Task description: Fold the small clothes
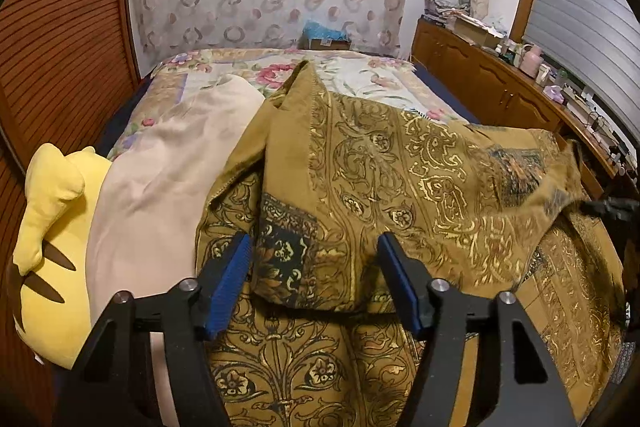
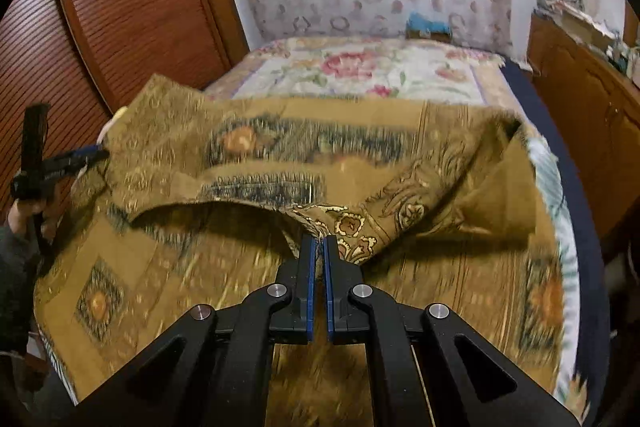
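A mustard-brown cloth with gold and black ornamental print [image 1: 400, 163] lies on the bed, its top half folded over the lower half. My left gripper [image 1: 316, 247] is open, its blue pads on either side of the folded edge's left corner without pinching it. My right gripper [image 2: 319, 243] is shut on the cloth's edge [image 2: 352, 223] and holds it lifted above the lower layer; it also shows at the right edge of the left wrist view [image 1: 608, 207]. The left gripper shows at the far left of the right wrist view [image 2: 86, 155].
A beige cloth [image 1: 160, 171] and a yellow plush toy [image 1: 52, 227] lie left of the patterned cloth. The floral bedspread [image 1: 360, 75] stretches behind. A wooden slatted wall [image 1: 60, 47] stands left, and a wooden cabinet with clutter [image 1: 500, 75] right.
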{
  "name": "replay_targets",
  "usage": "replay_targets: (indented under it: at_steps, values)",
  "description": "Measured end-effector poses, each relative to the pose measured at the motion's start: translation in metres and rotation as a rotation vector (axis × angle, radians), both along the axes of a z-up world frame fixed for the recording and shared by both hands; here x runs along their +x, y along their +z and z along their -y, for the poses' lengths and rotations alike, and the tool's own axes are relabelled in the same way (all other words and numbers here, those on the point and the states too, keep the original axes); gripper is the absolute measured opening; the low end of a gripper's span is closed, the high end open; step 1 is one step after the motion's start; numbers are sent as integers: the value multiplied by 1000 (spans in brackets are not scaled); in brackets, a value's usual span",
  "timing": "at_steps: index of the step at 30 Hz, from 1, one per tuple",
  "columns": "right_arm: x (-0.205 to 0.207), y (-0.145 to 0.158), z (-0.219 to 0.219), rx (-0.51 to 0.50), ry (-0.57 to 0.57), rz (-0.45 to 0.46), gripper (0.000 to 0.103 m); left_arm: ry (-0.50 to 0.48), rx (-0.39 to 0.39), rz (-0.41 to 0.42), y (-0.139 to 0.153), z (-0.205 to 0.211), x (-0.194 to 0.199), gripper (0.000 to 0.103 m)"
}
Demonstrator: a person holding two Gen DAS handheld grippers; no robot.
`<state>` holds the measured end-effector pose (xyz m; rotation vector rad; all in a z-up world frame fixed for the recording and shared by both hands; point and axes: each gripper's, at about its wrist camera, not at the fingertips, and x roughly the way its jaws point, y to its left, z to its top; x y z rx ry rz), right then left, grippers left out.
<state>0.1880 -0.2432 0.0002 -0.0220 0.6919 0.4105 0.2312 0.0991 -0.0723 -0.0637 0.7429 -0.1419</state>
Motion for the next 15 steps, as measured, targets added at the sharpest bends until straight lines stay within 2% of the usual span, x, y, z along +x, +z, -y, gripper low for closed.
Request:
replay_targets:
  at_steps: [4,6,8,9,13,15]
  values:
    - [-15,-2,-2,4,-1,-22,4,8,-4,-5,0,-2,1,60]
    - [-18,4,-1,-16,-18,-16,9,11,-6,-7,0,-4,0,58]
    - [-23,13,-1,-21,-28,-7,15,15,-12,-8,-1,-5,0,53]
    - [-27,18,1,-27,-41,-1,22,17,-15,-10,-2,-5,-1,51]
    - [-28,39,5,-36,-91,37,40,19,-15,-18,-6,-3,-4,50]
    - [-24,48,10,-34,-118,62,44,15,-10,-23,-7,0,-4,50]
